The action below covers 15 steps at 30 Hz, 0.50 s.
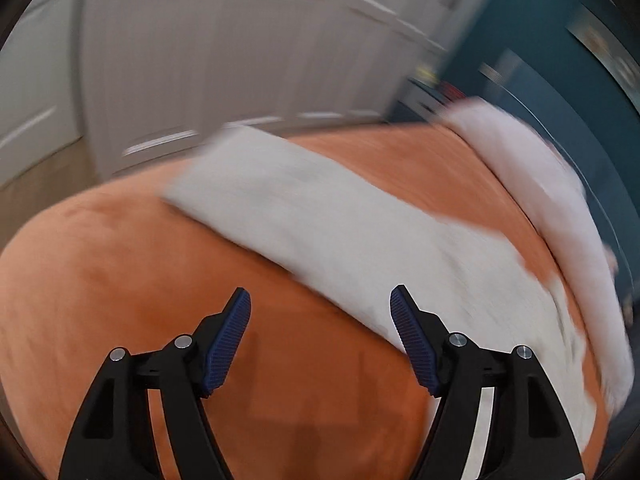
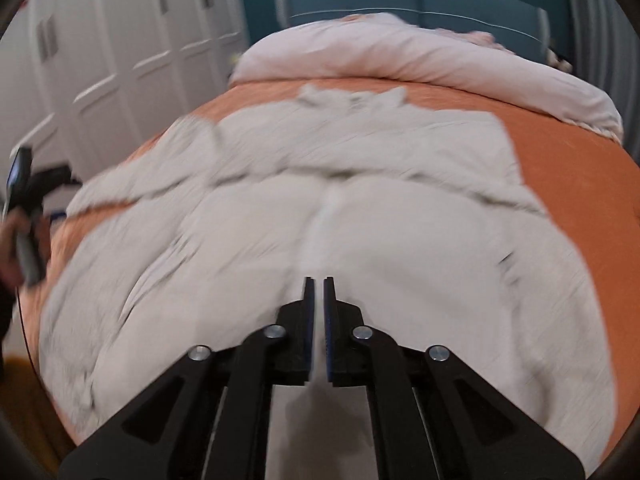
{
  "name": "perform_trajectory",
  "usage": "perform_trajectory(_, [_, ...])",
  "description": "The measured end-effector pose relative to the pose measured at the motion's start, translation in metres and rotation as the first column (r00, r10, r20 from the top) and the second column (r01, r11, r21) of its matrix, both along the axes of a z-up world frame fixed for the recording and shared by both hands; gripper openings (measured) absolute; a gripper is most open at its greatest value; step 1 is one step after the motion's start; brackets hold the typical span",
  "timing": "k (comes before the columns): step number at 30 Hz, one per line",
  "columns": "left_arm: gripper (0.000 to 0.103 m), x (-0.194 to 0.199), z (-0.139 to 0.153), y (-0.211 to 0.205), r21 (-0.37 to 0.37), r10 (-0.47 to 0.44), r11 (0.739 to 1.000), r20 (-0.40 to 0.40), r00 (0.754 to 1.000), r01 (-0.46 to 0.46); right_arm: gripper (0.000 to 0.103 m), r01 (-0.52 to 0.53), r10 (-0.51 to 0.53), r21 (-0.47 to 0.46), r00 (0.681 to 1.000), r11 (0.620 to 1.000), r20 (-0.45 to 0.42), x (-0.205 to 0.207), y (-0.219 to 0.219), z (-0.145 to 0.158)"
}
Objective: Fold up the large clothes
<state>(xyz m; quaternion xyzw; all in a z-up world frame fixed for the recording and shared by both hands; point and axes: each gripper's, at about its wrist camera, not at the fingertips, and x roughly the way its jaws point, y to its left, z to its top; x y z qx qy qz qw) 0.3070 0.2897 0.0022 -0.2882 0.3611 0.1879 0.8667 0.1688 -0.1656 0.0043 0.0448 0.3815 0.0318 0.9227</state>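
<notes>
Jaws: right gripper point(image 2: 319, 280) clenched on the garment point(image 2: 320, 208), left gripper point(image 1: 320, 300) released; pull the fold evenly across the bed point(image 1: 100, 280).

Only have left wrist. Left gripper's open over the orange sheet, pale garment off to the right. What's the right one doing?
Observer: The right gripper is shut on a fold of the pale garment.
Operator: Is the garment spread out?
Observer: Mostly; in the right wrist view it covers much of the orange sheet, with wrinkles across the middle.
Operator: Anything beyond it?
Observer: A pink duvet lies bunched along the far end, below a teal headboard.
</notes>
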Motion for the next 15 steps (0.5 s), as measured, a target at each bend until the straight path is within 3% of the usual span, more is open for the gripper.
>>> perform_trajectory(3, [0.068,0.014,-0.015,0.046,-0.034,0.083,0.996,-0.030,0.996,-0.084,0.014,0.003,-0.003,-0.022,0.999,1.000,-0.033,-0.010,0.016,-0.015])
perform_trajectory(5, [0.066,0.027,-0.025,0.062,-0.101,0.096,0.990,-0.039,0.995,-0.099,0.014,0.010,-0.011,-0.021,0.999,1.000,-0.033,-0.011,0.016,-0.020])
perform_trajectory(7, [0.048,0.035,-0.033,0.069,-0.183,0.100,0.978,-0.035,0.994,-0.104,0.014,0.018,-0.017,0.020,0.999,1.000,-0.038,-0.011,0.010,-0.025])
perform_trajectory(8, [0.033,0.040,-0.032,0.069,-0.202,0.102,0.974,-0.032,0.994,-0.106,0.014,0.023,-0.021,0.044,0.999,0.999,-0.044,-0.011,0.008,-0.026])
perform_trajectory(9, [0.006,0.048,-0.027,0.061,-0.213,0.070,0.975,-0.002,0.998,-0.069,0.014,0.023,-0.021,0.052,0.999,0.998,-0.046,-0.007,0.005,-0.030])
perform_trajectory(11, [0.002,0.044,-0.005,0.062,-0.181,0.024,0.983,0.045,0.999,-0.016,0.014,0.025,-0.022,0.063,0.999,0.998,-0.045,-0.006,0.003,-0.031])
perform_trajectory(12, [0.002,0.045,0.019,0.044,-0.144,-0.023,0.989,0.109,0.994,0.039,0.014,0.025,-0.022,0.064,0.999,0.998,-0.042,-0.007,0.003,-0.031])
perform_trajectory(15, [0.001,0.041,0.093,-0.037,0.015,-0.216,0.976,0.259,0.941,0.219,0.014,0.028,-0.025,0.086,0.999,0.996,-0.033,-0.007,0.002,-0.032])
